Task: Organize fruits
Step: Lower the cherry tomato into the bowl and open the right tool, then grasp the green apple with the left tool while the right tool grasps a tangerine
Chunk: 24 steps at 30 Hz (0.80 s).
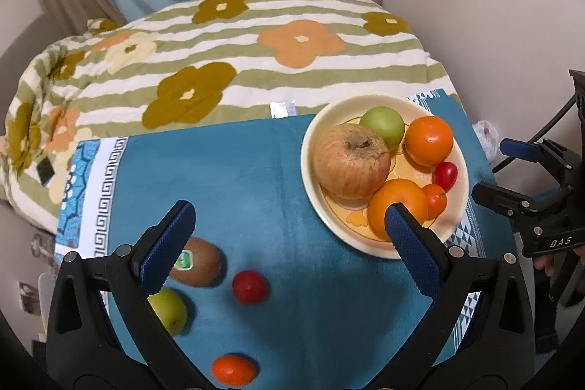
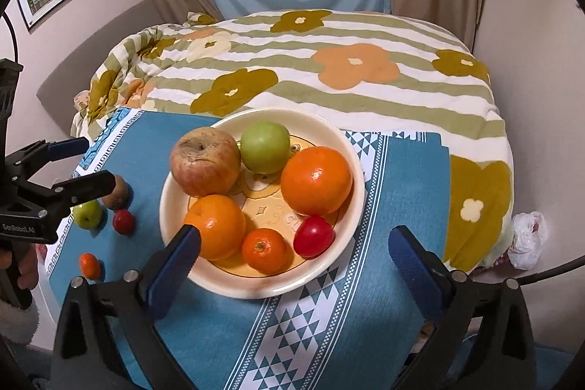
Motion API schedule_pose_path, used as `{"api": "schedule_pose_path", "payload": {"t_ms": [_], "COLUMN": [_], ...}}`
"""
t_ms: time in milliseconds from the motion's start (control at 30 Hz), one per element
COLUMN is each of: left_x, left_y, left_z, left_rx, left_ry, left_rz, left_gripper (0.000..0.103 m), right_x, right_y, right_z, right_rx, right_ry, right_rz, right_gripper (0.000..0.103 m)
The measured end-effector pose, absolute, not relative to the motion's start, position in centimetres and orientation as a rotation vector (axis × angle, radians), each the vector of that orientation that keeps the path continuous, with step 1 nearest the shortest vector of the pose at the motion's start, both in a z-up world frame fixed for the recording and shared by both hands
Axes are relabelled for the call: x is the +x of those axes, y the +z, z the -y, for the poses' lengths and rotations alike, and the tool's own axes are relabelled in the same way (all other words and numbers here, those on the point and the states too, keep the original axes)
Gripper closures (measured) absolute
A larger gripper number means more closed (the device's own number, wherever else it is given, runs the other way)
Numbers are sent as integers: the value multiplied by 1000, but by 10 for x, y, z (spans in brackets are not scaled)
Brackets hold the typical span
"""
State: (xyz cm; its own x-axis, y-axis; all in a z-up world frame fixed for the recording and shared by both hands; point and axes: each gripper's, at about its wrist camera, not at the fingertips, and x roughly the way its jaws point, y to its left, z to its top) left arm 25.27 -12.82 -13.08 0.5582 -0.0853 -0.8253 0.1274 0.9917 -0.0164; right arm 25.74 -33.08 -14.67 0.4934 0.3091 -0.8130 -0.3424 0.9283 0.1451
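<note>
Right wrist view: right gripper point(image 2: 292, 258) gapes wide and empty just above the bowl point(image 2: 351, 148), which holds six fruits. Left gripper point(image 1: 289, 243), also wide open and empty, hovers over four fruits point(image 1: 249, 286) left on the cloth.

Soft, warm indoor light falls evenly from above, leaving only faint shadows under the fruit. Small glare spots sit on the large glossy orange point(image 2: 316, 180) and the shiny red cherry tomato point(image 2: 313, 236). Fisheye curvature bends the edges into a dark round vignette. In the left wrist view, the near brown fuzzy kiwi point(image 1: 199, 260) looks smeared.
</note>
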Motion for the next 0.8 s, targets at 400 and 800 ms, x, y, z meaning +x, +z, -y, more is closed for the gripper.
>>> {"api": "schedule_pose_path", "payload": {"t_ms": [400,800], "left_x": [223,190], "left_y": [-78,-73], "left_z": [69,-17], "left_rx": [53,77], "left_ry": [-30,-23], "left_rz": [-884,-902], "left_gripper": [0,0], "right_x": [233,198], "right_y": [-106,-85], "right_z": [306,252], "right_rx": [-110,-125], "right_ry": [386,356], "right_rz": [-948,-907], "right_gripper": [1,1]}}
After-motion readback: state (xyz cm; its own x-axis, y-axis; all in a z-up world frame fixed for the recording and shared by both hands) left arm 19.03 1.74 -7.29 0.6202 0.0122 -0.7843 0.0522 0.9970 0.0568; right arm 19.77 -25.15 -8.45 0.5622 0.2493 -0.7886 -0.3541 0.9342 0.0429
